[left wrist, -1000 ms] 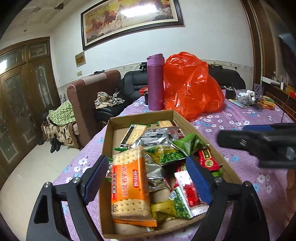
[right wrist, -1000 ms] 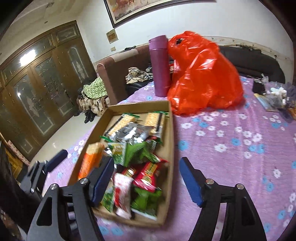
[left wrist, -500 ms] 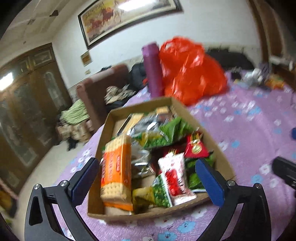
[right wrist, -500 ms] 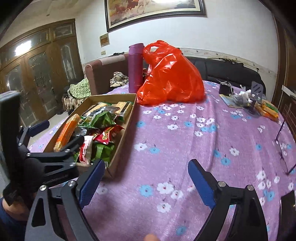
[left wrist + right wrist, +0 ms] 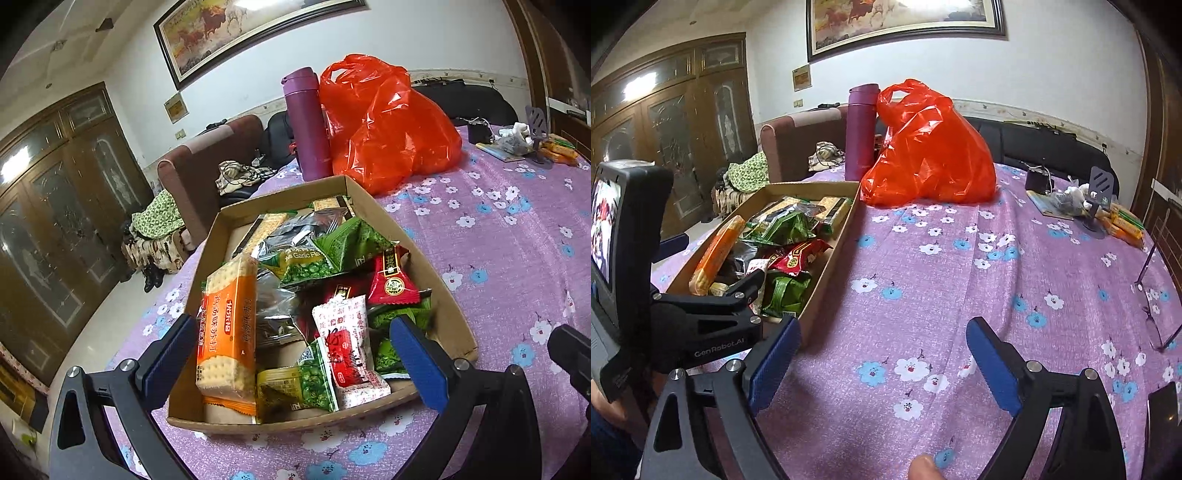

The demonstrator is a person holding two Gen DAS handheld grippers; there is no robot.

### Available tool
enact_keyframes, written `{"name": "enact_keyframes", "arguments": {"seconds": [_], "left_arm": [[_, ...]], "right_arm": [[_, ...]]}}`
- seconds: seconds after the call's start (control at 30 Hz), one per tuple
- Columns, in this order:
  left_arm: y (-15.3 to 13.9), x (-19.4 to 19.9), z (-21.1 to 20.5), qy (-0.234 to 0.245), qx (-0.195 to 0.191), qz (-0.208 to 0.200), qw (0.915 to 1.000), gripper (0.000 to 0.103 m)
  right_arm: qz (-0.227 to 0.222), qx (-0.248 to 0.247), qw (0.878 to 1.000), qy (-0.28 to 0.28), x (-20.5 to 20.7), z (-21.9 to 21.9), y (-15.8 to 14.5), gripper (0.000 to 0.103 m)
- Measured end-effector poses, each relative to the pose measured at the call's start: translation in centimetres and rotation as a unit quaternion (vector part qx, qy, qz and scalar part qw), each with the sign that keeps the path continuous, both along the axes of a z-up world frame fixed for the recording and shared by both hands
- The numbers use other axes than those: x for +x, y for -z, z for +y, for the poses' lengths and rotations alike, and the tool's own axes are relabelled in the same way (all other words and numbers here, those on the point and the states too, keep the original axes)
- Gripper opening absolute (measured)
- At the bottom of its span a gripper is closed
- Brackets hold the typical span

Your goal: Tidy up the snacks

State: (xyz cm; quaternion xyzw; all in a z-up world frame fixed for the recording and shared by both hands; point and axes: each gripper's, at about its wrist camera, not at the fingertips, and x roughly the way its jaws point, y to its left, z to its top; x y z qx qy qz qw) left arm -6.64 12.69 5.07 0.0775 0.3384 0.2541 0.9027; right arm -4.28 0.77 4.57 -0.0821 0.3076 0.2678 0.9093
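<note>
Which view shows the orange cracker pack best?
The left wrist view: the orange cracker pack faces the camera, label readable, leaning in the cardboard box. The right wrist view shows only its narrow side.

This is a home, most likely a living and dining room. A long framed painting point(image 5: 255, 27) of horses hangs on the white wall, and tall carved wooden doors point(image 5: 676, 125) with patterned glass fill 1 side. A brown armchair point(image 5: 199, 166) and a black sofa point(image 5: 1034, 144) stand against the wall, with clothes point(image 5: 157, 218) heaped on a seat and what look like shoes below, though that corner is small and dim. The desk carries a purple flowered cloth point(image 5: 942, 280), a cardboard box of snacks point(image 5: 439, 295), a purple flask point(image 5: 308, 122), an orange plastic bag point(image 5: 931, 151) and a pair of glasses point(image 5: 1156, 306).
</note>
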Motion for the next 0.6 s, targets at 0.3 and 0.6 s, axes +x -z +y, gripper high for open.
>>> {"name": "enact_keyframes", "arguments": {"seconds": [0.3,0.6], "left_arm": [[-0.13,-0.30,0.38,-0.004,-0.006,-0.003,1.0000,0.103],[-0.13,-0.23,0.34,-0.005,-0.006,-0.002,1.0000,0.103]], "right_arm": [[-0.001,0.000,1.000,0.000,0.02,-0.02,0.05,0.094],[-0.001,-0.003,1.000,0.002,0.02,0.07,0.13,0.094]]}}
